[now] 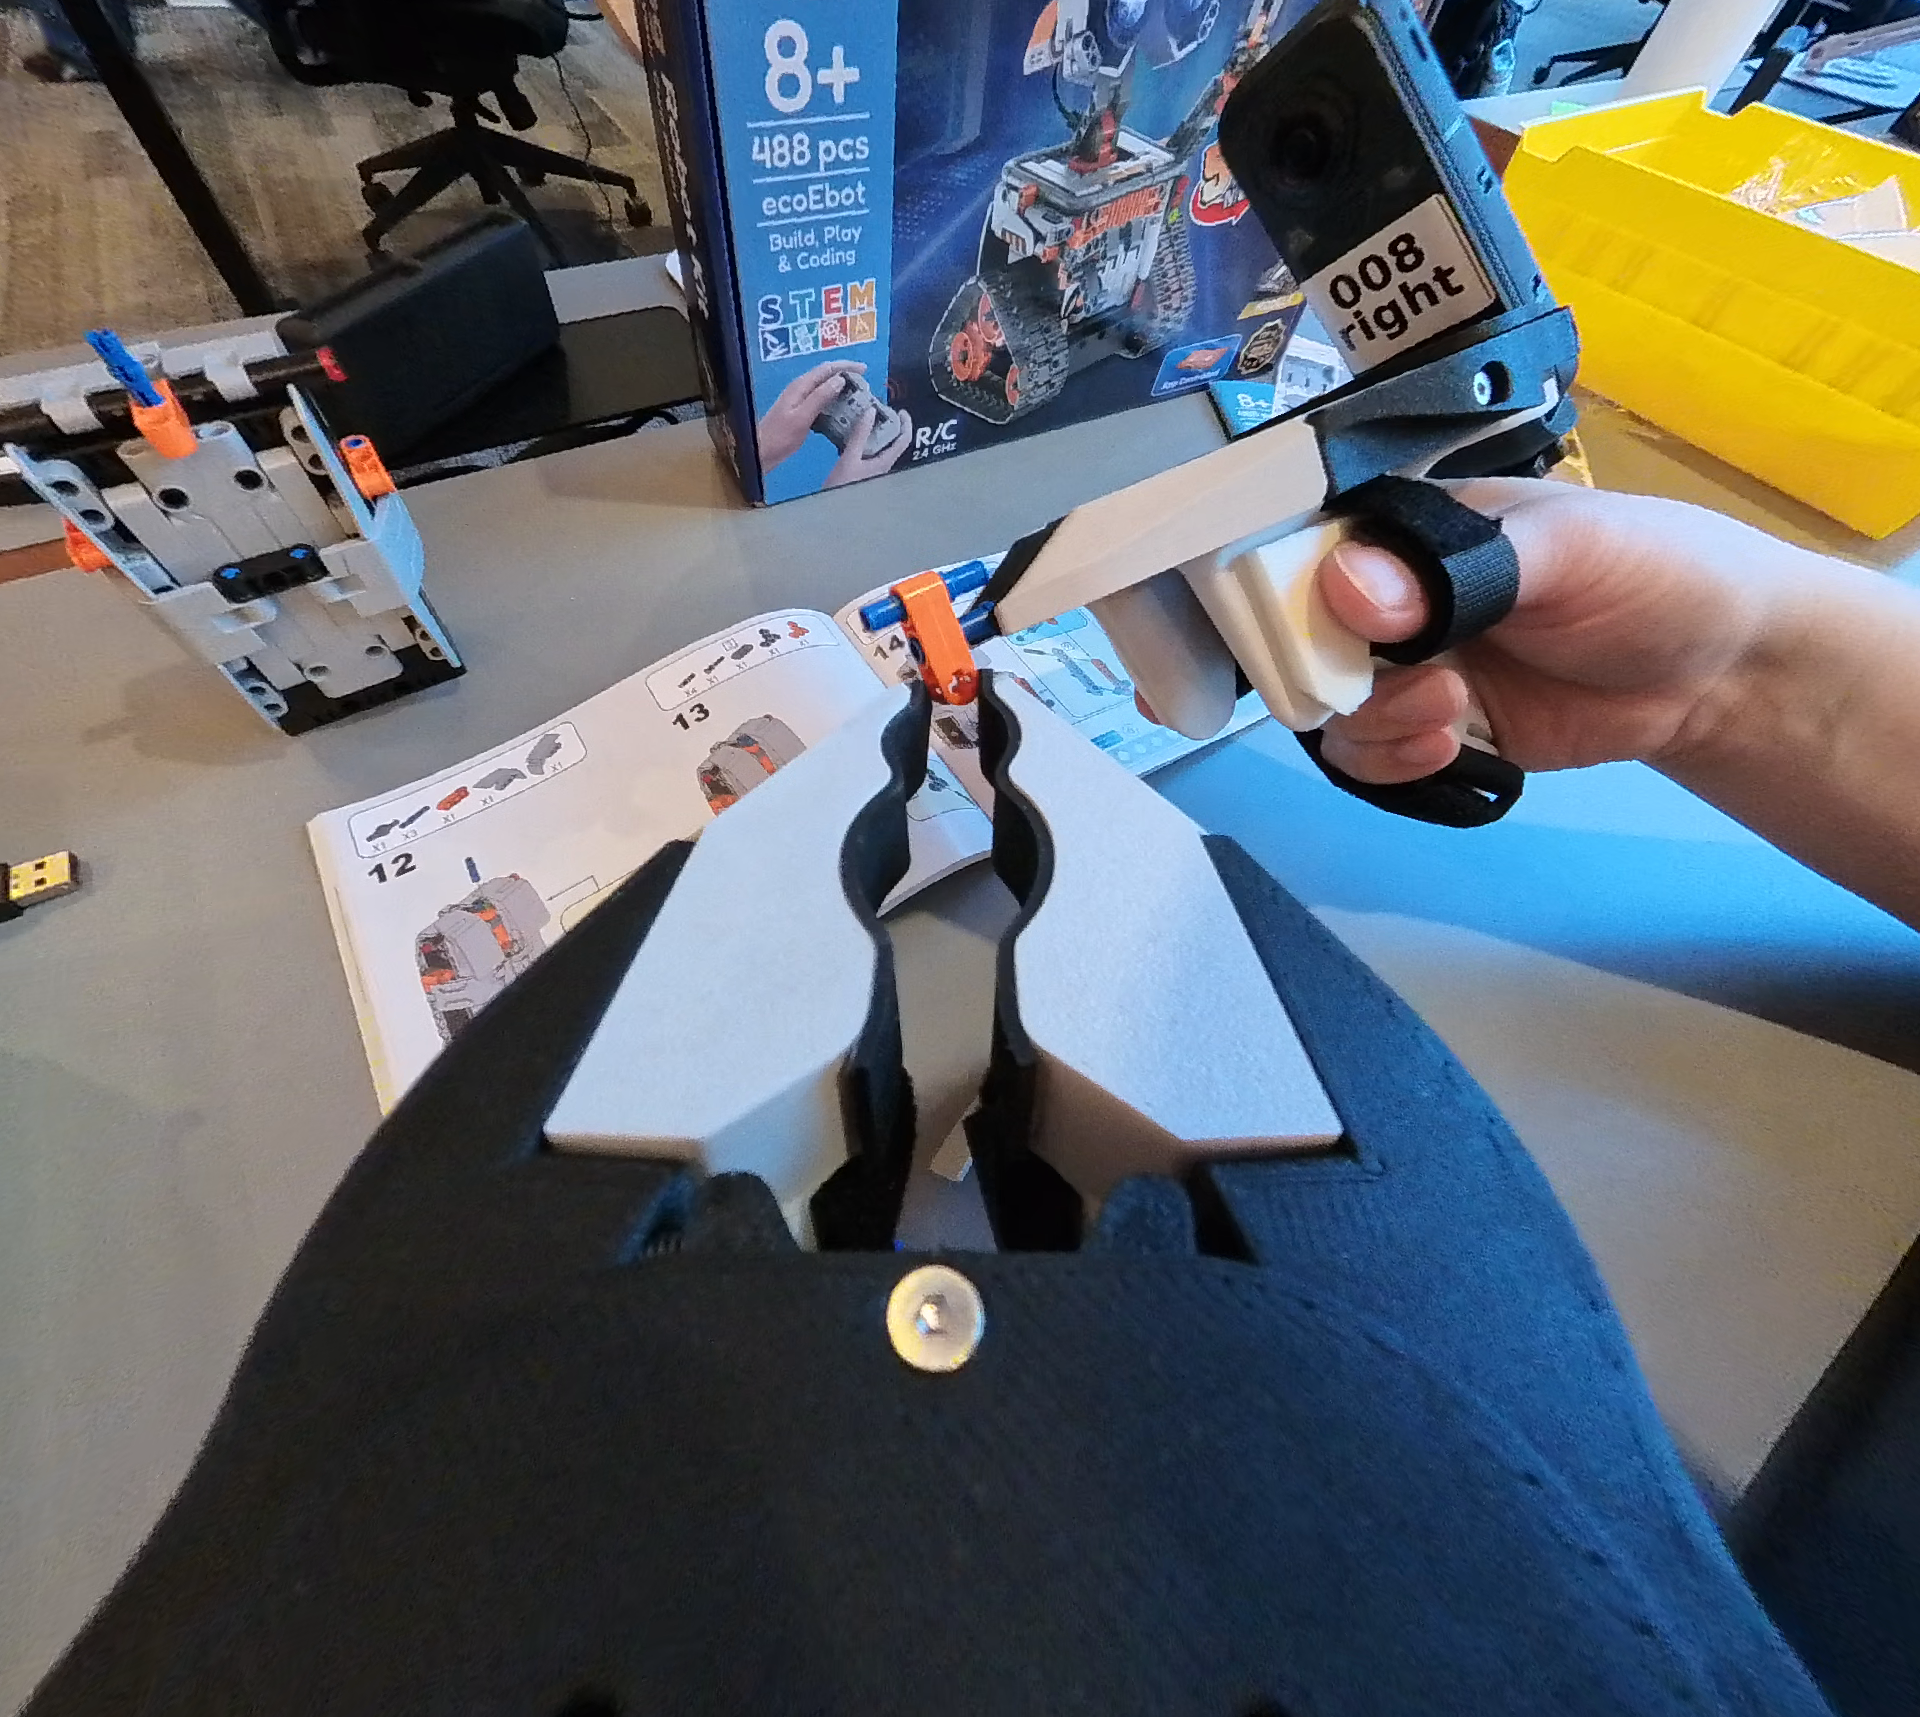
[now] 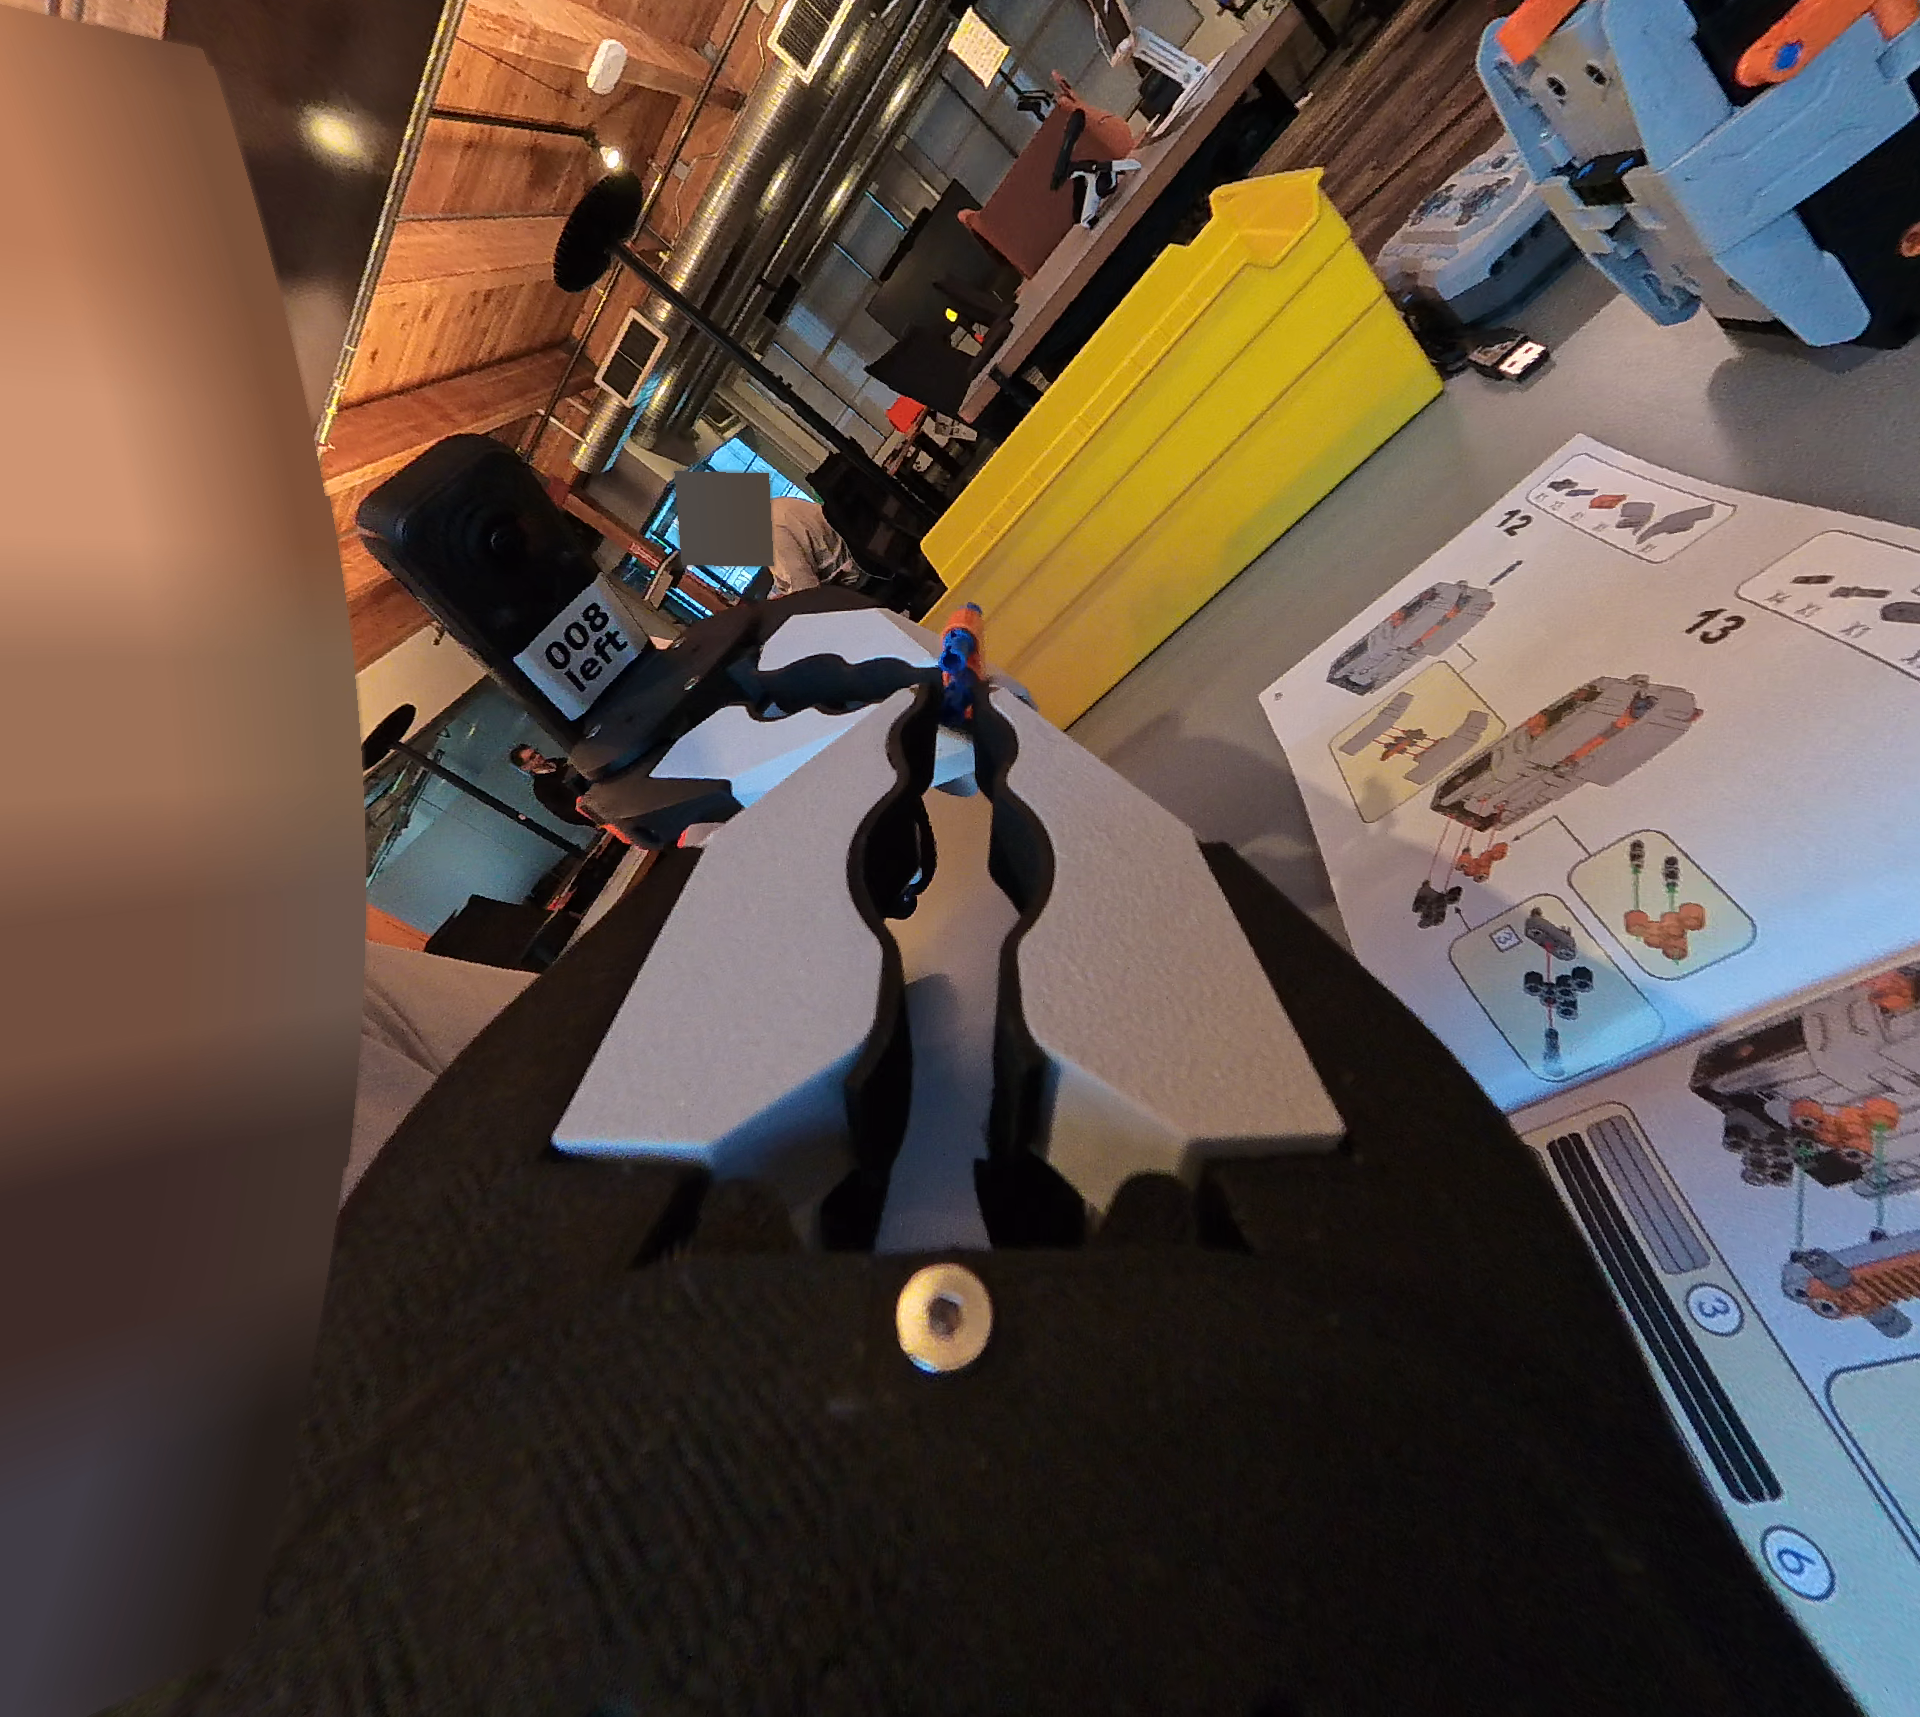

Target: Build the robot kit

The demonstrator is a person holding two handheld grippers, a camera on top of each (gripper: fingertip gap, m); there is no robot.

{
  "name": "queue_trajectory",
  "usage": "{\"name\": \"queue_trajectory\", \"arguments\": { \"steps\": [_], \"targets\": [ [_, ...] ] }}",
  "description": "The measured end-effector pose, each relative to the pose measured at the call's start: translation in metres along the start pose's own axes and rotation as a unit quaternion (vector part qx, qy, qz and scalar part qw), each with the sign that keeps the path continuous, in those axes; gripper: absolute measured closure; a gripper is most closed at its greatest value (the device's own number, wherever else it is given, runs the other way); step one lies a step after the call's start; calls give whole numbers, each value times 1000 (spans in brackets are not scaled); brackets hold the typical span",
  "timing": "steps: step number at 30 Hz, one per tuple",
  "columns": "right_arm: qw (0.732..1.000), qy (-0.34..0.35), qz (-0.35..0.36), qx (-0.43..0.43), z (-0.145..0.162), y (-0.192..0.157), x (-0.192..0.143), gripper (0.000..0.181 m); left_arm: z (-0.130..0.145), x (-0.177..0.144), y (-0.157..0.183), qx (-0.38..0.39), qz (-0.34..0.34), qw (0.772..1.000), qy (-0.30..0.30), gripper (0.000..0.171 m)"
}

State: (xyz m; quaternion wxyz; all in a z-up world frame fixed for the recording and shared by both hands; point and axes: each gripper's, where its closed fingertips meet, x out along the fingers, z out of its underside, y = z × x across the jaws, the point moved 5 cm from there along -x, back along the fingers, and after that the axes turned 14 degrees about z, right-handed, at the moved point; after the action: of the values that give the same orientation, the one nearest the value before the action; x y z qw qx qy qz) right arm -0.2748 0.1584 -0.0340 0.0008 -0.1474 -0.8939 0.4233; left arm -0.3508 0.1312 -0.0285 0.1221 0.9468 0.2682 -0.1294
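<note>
Orange connector (image 1: 937, 634) on blue pin (image 1: 961, 578); yellow bin (image 1: 1704, 296); grey table (image 1: 582, 545).

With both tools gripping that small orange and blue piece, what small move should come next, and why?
Probably push the blue pin further through the orange connector. The left tool pinches the connector's lower end and the right tool grips the pin, which sticks out both sides.

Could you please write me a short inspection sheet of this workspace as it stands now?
Surface: grey table, open booklet lying flat.
Job's things: orange connector with blue pin; part-built model standing apart.
Clutter: kit box, yellow bin, USB dongle.
Grippers: left tool pinches the connector; right tool pinches the pin.
Cables: nothing seen on the table.
Surroundings: office chair, desks behind.
</note>
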Motion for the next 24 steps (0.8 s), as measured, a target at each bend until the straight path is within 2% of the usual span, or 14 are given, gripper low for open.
{"name": "queue_trajectory", "arguments": {
  "steps": [9,12,14,16,20,22,24],
  "targets": [
    [1000,-6,-4,-1,1,1,-1,177,0,0,0,2,5,1000,2,165],
    [1000,-16,-3,-13,3,4,-1,177,4,1,-1,-8,26,1000,-10,164],
    [1000,-17,-15,-18,3,3,-3,177,4,-2,-4,-32,48,998,-3,157],
    [999,-15,-28,-20,3,1,-4,177,2,-6,-6,-71,84,994,18,149],
    [999,-12,-37,-19,0,0,-8,177,-7,-19,-8,-145,168,972,78,149],
    [999,-3,-33,-14,-3,2,-10,178,-15,-32,-18,-160,154,966,131,154],
    [1000,5,-17,-15,-7,6,-13,177,-22,-51,-34,-160,96,965,186,157]
  ]
}}
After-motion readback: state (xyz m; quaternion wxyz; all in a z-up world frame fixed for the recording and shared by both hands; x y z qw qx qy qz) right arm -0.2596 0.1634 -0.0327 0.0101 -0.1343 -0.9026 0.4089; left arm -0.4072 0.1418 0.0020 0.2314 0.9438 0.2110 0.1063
